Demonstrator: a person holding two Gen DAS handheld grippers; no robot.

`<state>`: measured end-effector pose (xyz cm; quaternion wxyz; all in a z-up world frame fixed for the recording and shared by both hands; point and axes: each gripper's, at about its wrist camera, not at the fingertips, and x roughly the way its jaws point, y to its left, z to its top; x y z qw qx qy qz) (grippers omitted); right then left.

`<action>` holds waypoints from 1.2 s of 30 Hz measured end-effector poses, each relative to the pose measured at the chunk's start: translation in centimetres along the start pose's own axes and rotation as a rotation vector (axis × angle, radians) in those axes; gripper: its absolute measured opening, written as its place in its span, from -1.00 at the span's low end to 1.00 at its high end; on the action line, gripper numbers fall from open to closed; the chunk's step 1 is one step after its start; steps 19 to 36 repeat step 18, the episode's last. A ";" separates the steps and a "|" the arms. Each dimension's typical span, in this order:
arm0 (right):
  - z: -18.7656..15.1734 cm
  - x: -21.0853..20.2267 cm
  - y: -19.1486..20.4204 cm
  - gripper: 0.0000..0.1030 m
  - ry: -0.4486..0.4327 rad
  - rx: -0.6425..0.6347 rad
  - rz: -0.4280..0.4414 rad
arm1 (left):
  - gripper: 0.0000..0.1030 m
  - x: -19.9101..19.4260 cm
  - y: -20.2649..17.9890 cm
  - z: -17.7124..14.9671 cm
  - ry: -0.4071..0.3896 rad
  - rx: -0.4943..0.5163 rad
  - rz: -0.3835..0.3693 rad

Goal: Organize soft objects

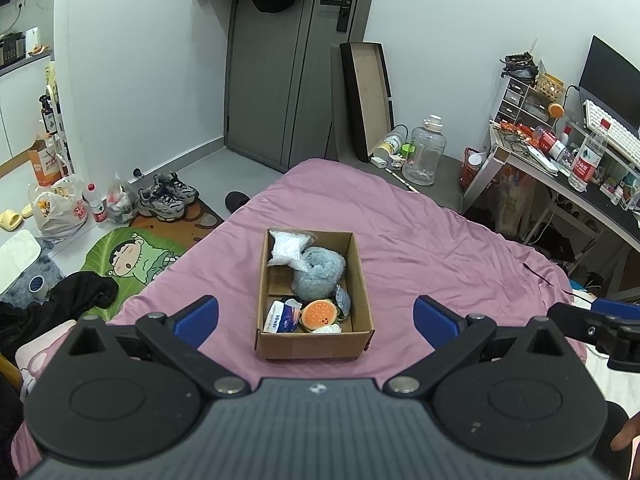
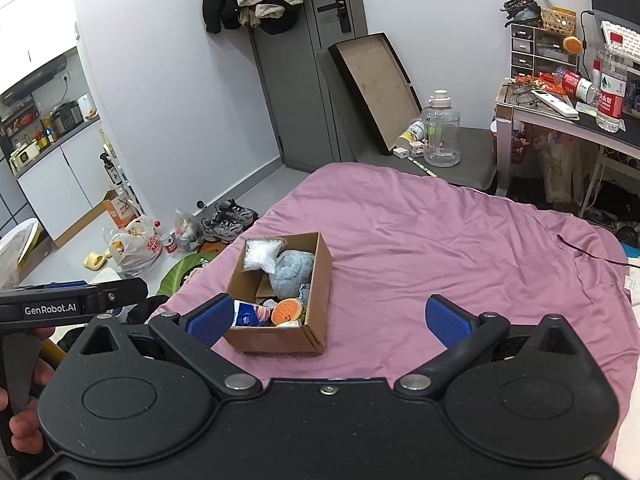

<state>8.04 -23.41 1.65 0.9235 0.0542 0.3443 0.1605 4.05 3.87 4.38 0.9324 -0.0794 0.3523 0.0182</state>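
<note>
An open cardboard box (image 1: 362,280) (image 2: 320,268) stands on the purple bedsheet (image 1: 440,248) (image 2: 440,240). Inside lie a fluffy blue plush (image 1: 320,270) (image 2: 290,270), a clear bag of white stuff (image 1: 288,248) (image 2: 260,254), a blue tissue pack (image 1: 282,318) (image 2: 248,314), and an orange burger-shaped soft toy (image 1: 318,314) (image 2: 286,310). My left gripper (image 1: 316,318) is open, held back from the box's near side, nothing between its fingers. My right gripper (image 2: 328,318) is open and empty, to the right of the box. The left gripper's body (image 2: 72,304) shows at the left in the right wrist view.
Beyond the bed's left edge lie a green cartoon mat (image 1: 132,256), sneakers (image 1: 168,196), plastic bags (image 1: 60,208) and a grey door (image 1: 288,60). A water jug (image 1: 424,152) and a cluttered desk (image 1: 560,152) stand at the right. Dark clothing (image 1: 60,304) lies left.
</note>
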 end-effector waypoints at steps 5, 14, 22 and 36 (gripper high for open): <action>0.0 0.2 0.3 1.00 0.009 -0.001 0.006 | 1.00 0.0 0.1 -0.2 0.002 0.007 -0.002; -0.1 0.7 0.3 1.00 0.026 0.002 0.010 | 0.99 0.0 -0.2 -0.3 -0.004 0.022 -0.017; -0.2 0.8 0.1 1.00 0.025 0.011 0.004 | 0.99 0.3 -0.8 -0.2 0.007 0.043 -0.022; -0.2 0.8 0.1 1.00 0.025 0.011 0.004 | 0.99 0.3 -0.8 -0.2 0.007 0.043 -0.022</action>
